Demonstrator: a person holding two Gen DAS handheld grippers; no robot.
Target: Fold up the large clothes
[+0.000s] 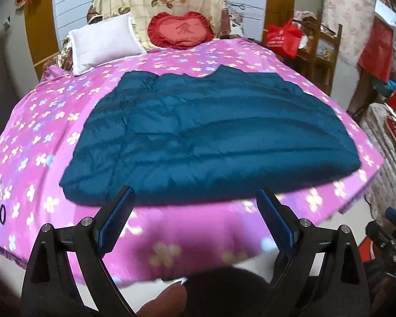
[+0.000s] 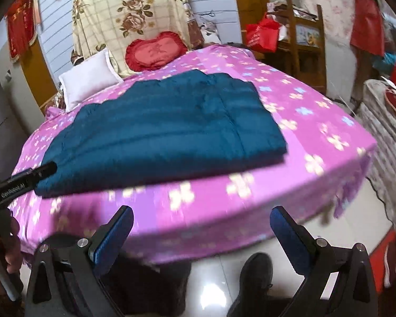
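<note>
A: Where does the dark teal quilted padded garment (image 1: 198,137) lie?

B: It lies flat across the pink flower-print bedspread (image 1: 39,142), already doubled into a broad slab; in the left wrist view its near hem runs just beyond the fingertips, from about eight o'clock to three o'clock; the white pillow (image 1: 103,42) and the red heart-shaped cushion (image 1: 180,30) sit well apart from it at twelve o'clock.

A: And the jaws?

B: The left gripper (image 1: 195,203) stands wide apart with nothing between its blue pads; the right gripper (image 2: 202,224) likewise gapes empty, off the bed edge above the tiled floor (image 2: 219,272); neither touches cloth.

A: So how should the next fold go?

B: Likely each gripper should take one near corner, the left at eight o'clock, the right at four o'clock; the padding looks thick and springy, so the pads should bite every layer; both hands should lift level and carry the hem together, lest the slab skew or slide on the slick cover.
</note>
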